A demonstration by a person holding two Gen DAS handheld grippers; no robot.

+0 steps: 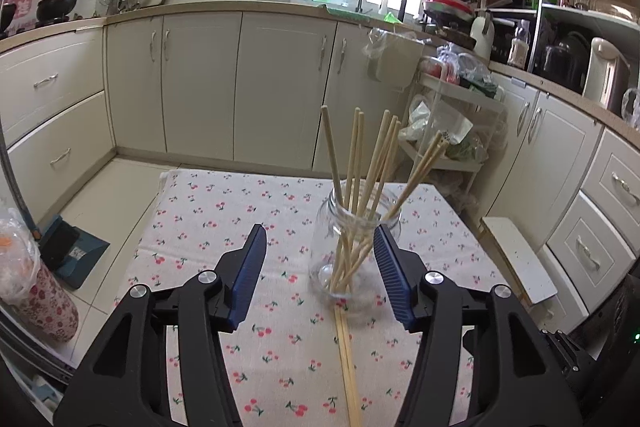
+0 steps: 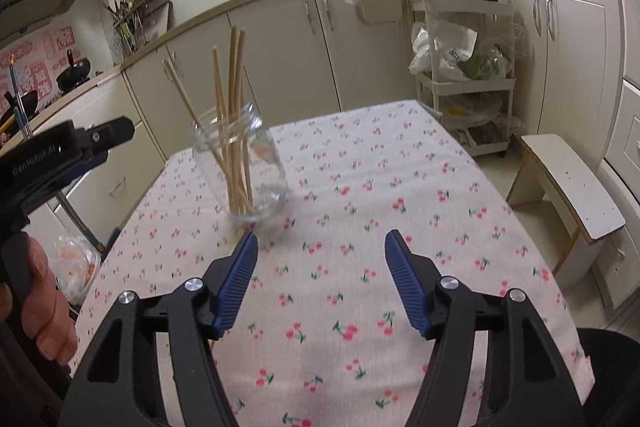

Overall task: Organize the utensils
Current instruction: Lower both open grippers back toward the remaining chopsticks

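Note:
A clear glass jar (image 1: 352,251) stands on the cherry-print tablecloth (image 1: 224,219) and holds several wooden chopsticks (image 1: 356,163) fanned out of its mouth. A loose pair of chopsticks (image 1: 347,359) lies flat on the cloth in front of the jar. My left gripper (image 1: 322,245) is open and empty, its right pad beside the jar. In the right wrist view the jar (image 2: 244,167) with chopsticks (image 2: 234,99) stands left of centre. My right gripper (image 2: 320,247) is open and empty, right of the jar. The left gripper body (image 2: 60,151) shows at the left edge.
The table is small, with floor around it. A white stool (image 2: 568,183) and a rolling shelf cart (image 2: 464,75) stand to the right. A floral container (image 1: 36,291) and a dustpan (image 1: 76,251) are at the left. Kitchen cabinets (image 1: 248,83) line the back.

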